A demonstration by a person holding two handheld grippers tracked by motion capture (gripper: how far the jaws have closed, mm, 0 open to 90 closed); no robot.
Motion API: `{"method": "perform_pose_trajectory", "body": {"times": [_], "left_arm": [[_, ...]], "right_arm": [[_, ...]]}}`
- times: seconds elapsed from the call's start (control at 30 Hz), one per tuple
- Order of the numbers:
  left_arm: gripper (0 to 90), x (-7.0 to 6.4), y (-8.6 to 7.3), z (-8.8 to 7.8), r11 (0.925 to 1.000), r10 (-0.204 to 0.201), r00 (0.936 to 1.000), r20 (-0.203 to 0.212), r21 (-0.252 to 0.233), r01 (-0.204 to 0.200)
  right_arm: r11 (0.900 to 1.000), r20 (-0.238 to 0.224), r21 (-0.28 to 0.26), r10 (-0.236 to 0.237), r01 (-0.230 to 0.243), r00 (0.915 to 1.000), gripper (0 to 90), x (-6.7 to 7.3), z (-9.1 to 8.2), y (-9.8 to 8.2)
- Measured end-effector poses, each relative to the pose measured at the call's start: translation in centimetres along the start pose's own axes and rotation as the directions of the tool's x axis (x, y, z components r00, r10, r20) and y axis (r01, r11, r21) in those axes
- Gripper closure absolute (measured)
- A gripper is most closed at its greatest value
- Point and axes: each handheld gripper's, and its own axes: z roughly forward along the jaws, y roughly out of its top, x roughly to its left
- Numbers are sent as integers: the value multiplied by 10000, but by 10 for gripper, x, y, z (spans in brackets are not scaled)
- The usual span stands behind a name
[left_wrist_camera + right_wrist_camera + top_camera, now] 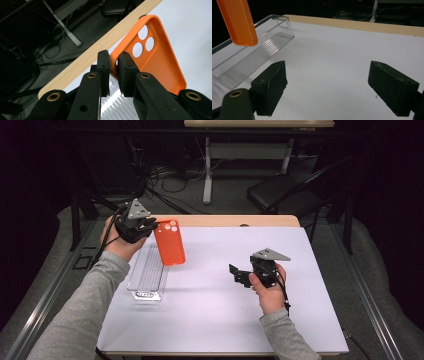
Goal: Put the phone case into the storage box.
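High view, left gripper: at the far left of the worktop, raised in the person's left hand, jaws clamped on the top edge of the case.
High view, case: orange phone case, camera holes at its upper end, hanging off the worktop's surface over the tray's far right side.
High view, tray: clear, long and ribbed, lying on the worktop's left part, a label at its near end.
High view, right gripper: held by the right hand right of the worktop's middle, well apart from the case, jaws pointing left and spread wide with nothing between them.
Left gripper view, left gripper: jaws drawn close, pinching the case's rim near the corner by the camera holes.
Left gripper view, case: inner face showing, three round holes, tilted away to the right above the white worktop.
Left gripper view, tray: ribbed floor seen below the jaws.
Right gripper view, right gripper: jaws far apart, empty, just above the bare worktop.
Right gripper view, case: lower end hanging at the top left, above the tray.
Right gripper view, tray: empty, lying at the left.
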Motion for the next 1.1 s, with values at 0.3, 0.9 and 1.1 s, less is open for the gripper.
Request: {"method": "perform_pose_trajectory", "body": {"times": [0.3, 0.9, 1.1], "left_arm": [[808, 12, -5, 8, 9997, 253, 9995, -204, 27, -253], [807, 31, -12, 24, 9995, 320, 9976, -610, 87, -315], [808, 41, -15, 27, 9997, 258, 9962, -835, 49, -254]], "right_arm": [[10000, 39, -1, 19, -19, 10000, 149, -1, 0, 0], [10000, 150, -11, 89, -89, 9998, 150, -4, -1, -2], [10000, 172, 0, 55, -55, 9998, 150, -5, -1, -2]]}}
